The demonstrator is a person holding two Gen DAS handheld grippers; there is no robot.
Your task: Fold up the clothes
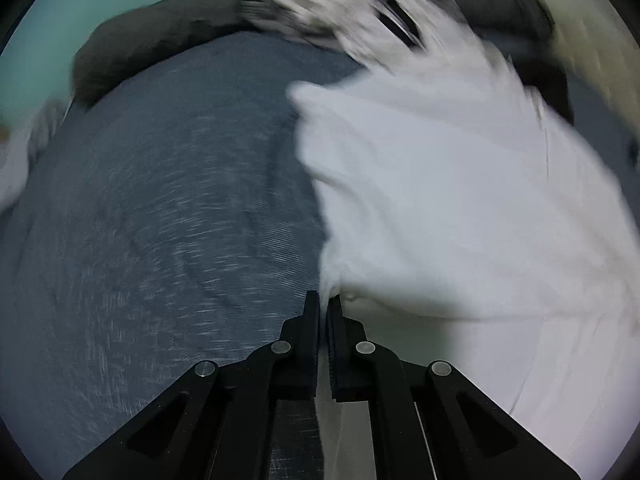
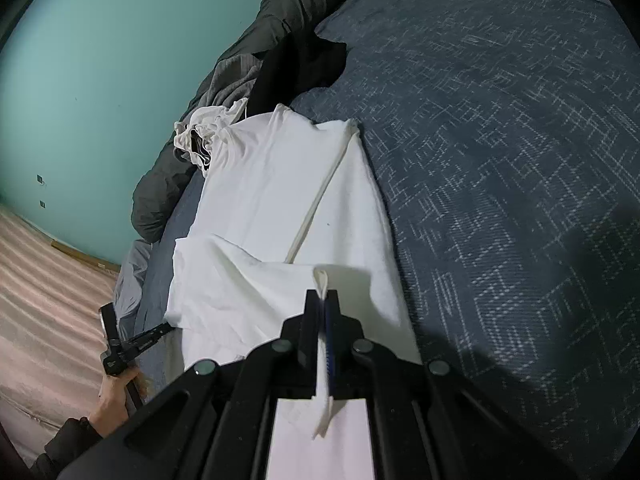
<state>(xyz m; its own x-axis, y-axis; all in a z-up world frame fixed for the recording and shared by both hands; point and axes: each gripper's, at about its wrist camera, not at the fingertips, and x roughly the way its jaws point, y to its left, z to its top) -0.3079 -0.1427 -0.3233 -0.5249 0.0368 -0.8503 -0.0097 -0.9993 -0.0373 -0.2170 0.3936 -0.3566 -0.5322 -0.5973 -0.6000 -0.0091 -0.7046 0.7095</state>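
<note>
A white garment (image 2: pixel 280 200) lies stretched along the blue patterned bed cover (image 2: pixel 500 160), its lower part folded back over itself. My right gripper (image 2: pixel 323 294) is shut on the garment's hemmed edge, which sticks up between the fingers. In the left wrist view, which is motion-blurred, the white garment (image 1: pixel 460 200) fills the right half and my left gripper (image 1: pixel 324 300) is shut on its near edge. The right wrist view also shows the left gripper (image 2: pixel 160 330) at the garment's left side, held by a hand (image 2: pixel 116 392) in a dark sleeve.
A pile of clothes lies at the head of the bed: a crumpled white piece (image 2: pixel 204 132), a black piece (image 2: pixel 300 64) and grey ones. A dark grey duvet (image 2: pixel 168 184) runs along the teal wall (image 2: pixel 100 80). A pale wooden floor (image 2: pixel 44 300) lies left of the bed.
</note>
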